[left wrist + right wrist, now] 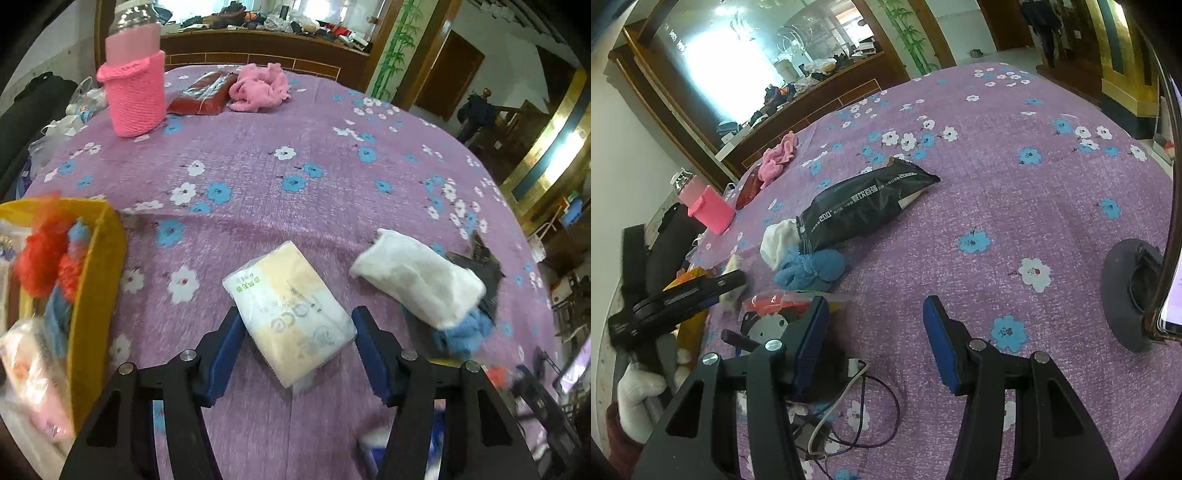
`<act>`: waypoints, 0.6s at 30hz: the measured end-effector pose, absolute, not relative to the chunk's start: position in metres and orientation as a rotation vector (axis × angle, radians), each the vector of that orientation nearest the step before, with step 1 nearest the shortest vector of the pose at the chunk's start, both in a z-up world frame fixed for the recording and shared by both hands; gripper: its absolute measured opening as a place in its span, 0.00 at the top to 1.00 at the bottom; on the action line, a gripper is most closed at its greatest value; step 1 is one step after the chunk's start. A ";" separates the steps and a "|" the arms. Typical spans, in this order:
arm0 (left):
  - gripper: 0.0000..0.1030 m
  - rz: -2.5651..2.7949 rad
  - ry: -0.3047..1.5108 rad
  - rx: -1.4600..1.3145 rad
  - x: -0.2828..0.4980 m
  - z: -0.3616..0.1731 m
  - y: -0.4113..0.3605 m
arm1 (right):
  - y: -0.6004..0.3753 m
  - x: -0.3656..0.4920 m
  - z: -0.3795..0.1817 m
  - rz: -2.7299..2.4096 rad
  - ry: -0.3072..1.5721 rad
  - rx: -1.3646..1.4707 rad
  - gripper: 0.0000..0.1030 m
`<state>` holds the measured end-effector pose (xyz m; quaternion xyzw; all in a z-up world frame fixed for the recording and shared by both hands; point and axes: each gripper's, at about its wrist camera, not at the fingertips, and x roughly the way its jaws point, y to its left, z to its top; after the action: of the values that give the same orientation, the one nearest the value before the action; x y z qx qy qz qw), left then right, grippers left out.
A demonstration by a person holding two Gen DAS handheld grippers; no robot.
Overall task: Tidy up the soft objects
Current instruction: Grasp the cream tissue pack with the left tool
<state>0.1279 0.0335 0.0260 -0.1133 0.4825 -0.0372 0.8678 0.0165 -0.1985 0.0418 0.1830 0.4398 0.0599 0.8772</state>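
Observation:
A cream and white tissue pack [280, 295] lies on the purple flowered cloth [295, 177]. It sits between the blue pads of my left gripper [297, 315], which touch it on both sides. At the left stands a yellow box [99, 277] holding red and blue fluffy pieces and a pink pack. To the right lie a white soft bundle [417, 280], a blue fluffy cloth [458, 336] and a black packet [484, 266]. My right gripper [875, 302] hovers open over bare cloth with nothing between its fingers. The black packet [864, 210] and blue cloth [812, 271] lie ahead of it.
A bottle in a pink knit sleeve [135, 96], a red pouch [201, 96] and a pink cloth [258, 88] sit at the far side. A dark round stand [1130, 295] holding a phone is on the right. Loose cables [849, 413] lie under the right gripper. A white-gloved hand [639, 395] shows at the lower left.

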 end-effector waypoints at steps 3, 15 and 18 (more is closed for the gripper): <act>0.43 -0.112 0.999 -0.245 0.102 0.038 0.034 | -0.199 0.016 0.041 0.118 0.916 0.381 0.50; 0.42 -0.184 0.981 -0.180 0.005 0.048 0.039 | -0.194 0.014 0.038 0.103 0.919 0.339 0.50; 0.42 -0.180 0.976 -0.140 -0.011 0.047 0.038 | -0.190 0.014 0.037 0.100 0.920 0.313 0.50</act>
<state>-0.0108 0.0381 0.0473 -0.0672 0.4678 -0.0865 0.8770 0.0141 -0.1897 0.0369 0.1506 0.4418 0.0480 0.8831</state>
